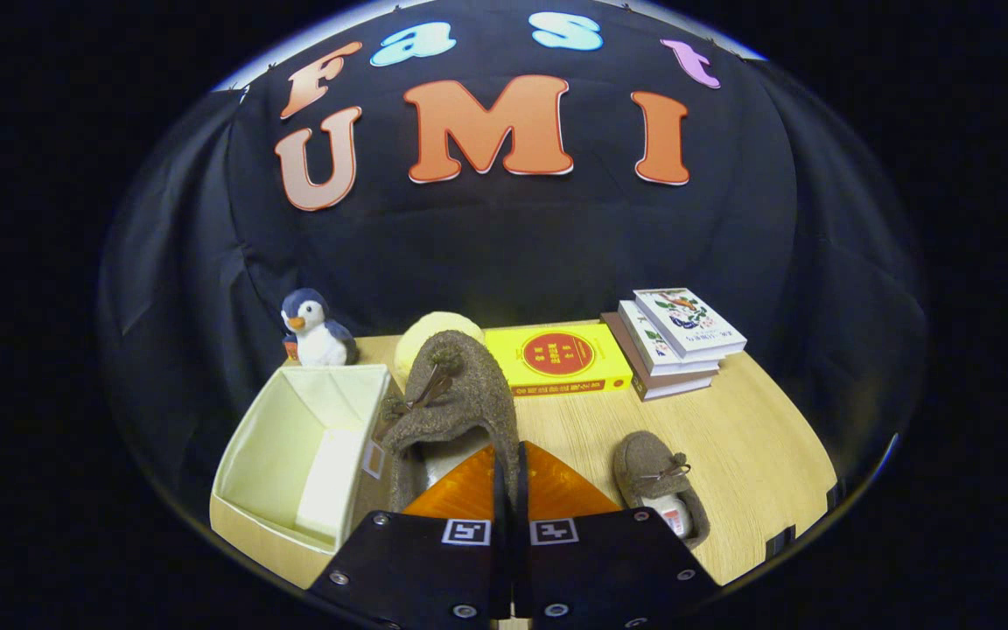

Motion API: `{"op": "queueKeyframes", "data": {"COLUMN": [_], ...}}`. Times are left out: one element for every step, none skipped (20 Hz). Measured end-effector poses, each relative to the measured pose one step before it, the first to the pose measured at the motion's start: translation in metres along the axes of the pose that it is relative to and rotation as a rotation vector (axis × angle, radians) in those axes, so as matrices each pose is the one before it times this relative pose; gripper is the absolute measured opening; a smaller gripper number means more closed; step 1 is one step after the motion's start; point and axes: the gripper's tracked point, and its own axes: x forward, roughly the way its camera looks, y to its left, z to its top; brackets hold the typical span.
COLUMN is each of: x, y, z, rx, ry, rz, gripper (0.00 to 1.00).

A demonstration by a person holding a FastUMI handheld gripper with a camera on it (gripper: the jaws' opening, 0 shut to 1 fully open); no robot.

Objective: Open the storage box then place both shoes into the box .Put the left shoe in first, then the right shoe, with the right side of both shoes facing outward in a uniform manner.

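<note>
While the claw (pixel 511 477) sits nearly closed, with only a thin dark slit between its two fingers, we see it pinching the heel rim of a brown felt shoe (pixel 451 398) that stands lifted ahead of the fingers, toe pointing away from us. Both fingers press on that rim from either side, so the back of the shoe's opening is covered and we cannot see how much of the wall lies between them. A small bow sits on the upper, slightly blurred. Just beside this shoe, on the side of the toy penguin (pixel 316 331), stands the open storage box (pixel 268 437) — pale cream inside, with its near corner cut off from view and part of its near wall hidden behind the claw's body. The held shoe overlaps the box's edge in our view, and we cannot tell whether the two touch. On the other side of the fingers the second shoe (pixel 660 486) lies flat on the wooden counter (pixel 749 437), its heel end partly cut off behind the claw. Beyond the held shoe, a pale yellow round object (pixel 434 331) is mostly hidden — we cannot make out what it is. A yellow book (pixel 561 359) lies flat beside it, with a stack of books (pixel 675 341) farther along.
</note>
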Motion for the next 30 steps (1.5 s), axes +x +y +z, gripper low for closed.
{"op": "queueKeyframes", "data": {"x": [-0.00381, -0.00298, -0.00227, -0.00098, 0.00019, 0.00059, 0.00365, 0.00435, 0.00633, 0.00495, 0.00502, 0.00683, 0.00623, 0.00741, 0.00639, 0.00774, 0.00674, 0.0059, 0.0068, 0.00446, 0.00404, 0.00489, 0.00448, 0.00314, 0.00113, 0.00154, -0.00058, -0.00107, -0.00127, -0.00306], "y": [0.01027, 0.01148, 0.01182, 0.01378, 0.01241, 0.01267, 0.01316, 0.01323, 0.01225, 0.01071, 0.01052, 0.01084, 0.01013, 0.00964, 0.00929, 0.00855, 0.00705, 0.00494, 0.00379, 0.00217, 0.00246, 0.0016, 0.0009, -0.00012, 0.00196, 0.00543, 0.0029, -0.00161, -0.0027, -0.00296], "z": [0.00775, 0.00585, 0.00557, 0.00398, 0.00184, -0.0005, -0.00335, -0.00523, -0.00628, -0.00666, -0.00669, -0.00914, -0.00843, -0.00843, -0.00778, -0.00828, -0.0073, -0.00712, -0.00616, -0.00621, -0.00462, -0.00592, -0.00499, -0.00627, -0.00631, -0.00326, -0.00115, 0.00179, 0.00251, 0.00325], "rx": [0.00384, 0.00465, 0.0057, 0.00619, 0.00745, 0.00874, 0.00773, 0.00907, 0.00703, 0.0071, 0.00484, 0.00254, 0.00169, 0.00055, -0.00014, -0.00061, -0.00159, -0.00278, -0.00204, -0.00662, -0.0029, -0.00378, -0.00581, -0.01205, -0.01197, -0.00516, -0.0037, -0.00701, -0.00983, -0.00872], "ry": [-0.01158, -0.00829, -0.00716, -0.00655, -0.00228, 0.00414, 0.01001, 0.01436, 0.01646, 0.01736, 0.01828, 0.02035, 0.01939, 0.02004, 0.01944, 0.01798, 0.01561, 0.01565, 0.01596, 0.01132, 0.01089, 0.01431, 0.01442, 0.0164, 0.01808, 0.01062, 0.00156, -0.00729, -0.01088, -0.01044], "rz": [0.00646, 0.0101, 0.0122, 0.01526, 0.0144, 0.01654, 0.0163, 0.01591, 0.01385, 0.0121, 0.01, 0.01075, 0.0104, 0.00869, 0.00793, 0.00517, 0.00285, 0.00215, 0.00051, -0.00909, -0.00444, -0.00845, -0.00336, -0.00558, 0.00864, 0.01951, 0.01386, 0.00099, -0.00546, -0.00305], "gripper": [0.02, 0.02, 0.02, 0.02, 0.02, 0.02, 0.02, 0.02, 0.02, 0.02, 0.02, 0.02, 0.02, 0.02, 0.02, 0.02, 0.02, 0.02, 0.03, 0.03, 0.03, 0.03, 0.03, 0.03, 0.04, 0.07, 0.12, 0.18, 0.22, 0.36]}}
